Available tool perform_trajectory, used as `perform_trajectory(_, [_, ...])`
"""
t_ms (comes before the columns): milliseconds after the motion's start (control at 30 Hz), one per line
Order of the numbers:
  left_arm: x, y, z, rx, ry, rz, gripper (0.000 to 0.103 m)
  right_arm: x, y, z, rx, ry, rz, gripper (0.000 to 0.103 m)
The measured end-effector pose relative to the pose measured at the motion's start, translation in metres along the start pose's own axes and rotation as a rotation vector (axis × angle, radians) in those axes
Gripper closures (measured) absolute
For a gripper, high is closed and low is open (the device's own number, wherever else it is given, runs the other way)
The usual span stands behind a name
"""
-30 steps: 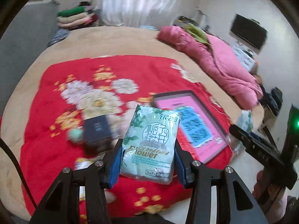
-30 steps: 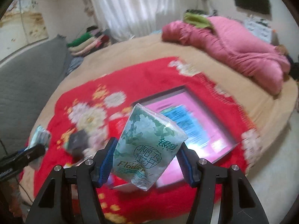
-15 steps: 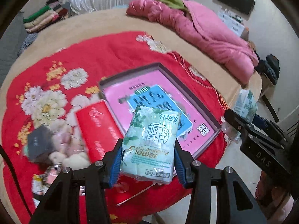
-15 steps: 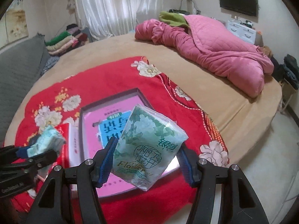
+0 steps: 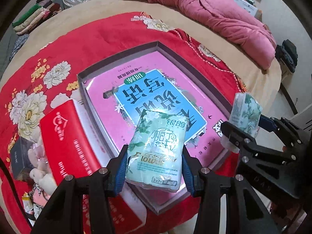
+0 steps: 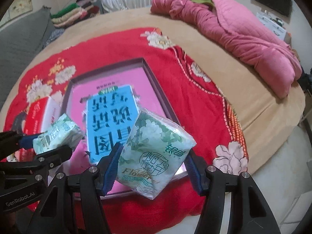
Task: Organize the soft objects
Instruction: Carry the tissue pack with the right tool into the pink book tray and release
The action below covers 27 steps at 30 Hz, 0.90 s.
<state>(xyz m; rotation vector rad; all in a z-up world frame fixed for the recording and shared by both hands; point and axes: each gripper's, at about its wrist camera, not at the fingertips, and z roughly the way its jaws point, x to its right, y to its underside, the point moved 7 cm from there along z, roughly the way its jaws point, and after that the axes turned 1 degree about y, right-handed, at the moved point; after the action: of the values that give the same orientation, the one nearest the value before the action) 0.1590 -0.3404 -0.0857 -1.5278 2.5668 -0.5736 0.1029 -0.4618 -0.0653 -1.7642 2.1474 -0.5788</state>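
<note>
We are gripping one tissue pack (image 5: 156, 150) per gripper (image 5: 154, 167), the other pack (image 6: 154, 154) in the right gripper (image 6: 152, 167); lowering both level into the tray (image 5: 117, 58) should seat them flat.

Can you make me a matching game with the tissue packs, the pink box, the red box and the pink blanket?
Things:
1. tissue packs
2. pink box
3. red box
4. pink blanket

Places:
A. far side of the bed
B. open, on the red cloth
C. beside the pink box
D. between the grippers' fingers

Pairs: 1-D, 2-B, 3-C, 4-A
</note>
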Motion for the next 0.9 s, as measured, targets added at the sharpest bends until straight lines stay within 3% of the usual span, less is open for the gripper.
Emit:
perform_trajectory(533, [0.004,-0.001,0.031,-0.037,-0.046,0.021,0.052,0.000,0.004,0.041,-0.120,-0.004,-0.016,0.039])
perform_trajectory(900, [0.003,-0.002,0.034,-0.021,-0.089,0.034,0.051,0.005,0.000,0.037,-0.108,-0.005,-0.008,0.031])
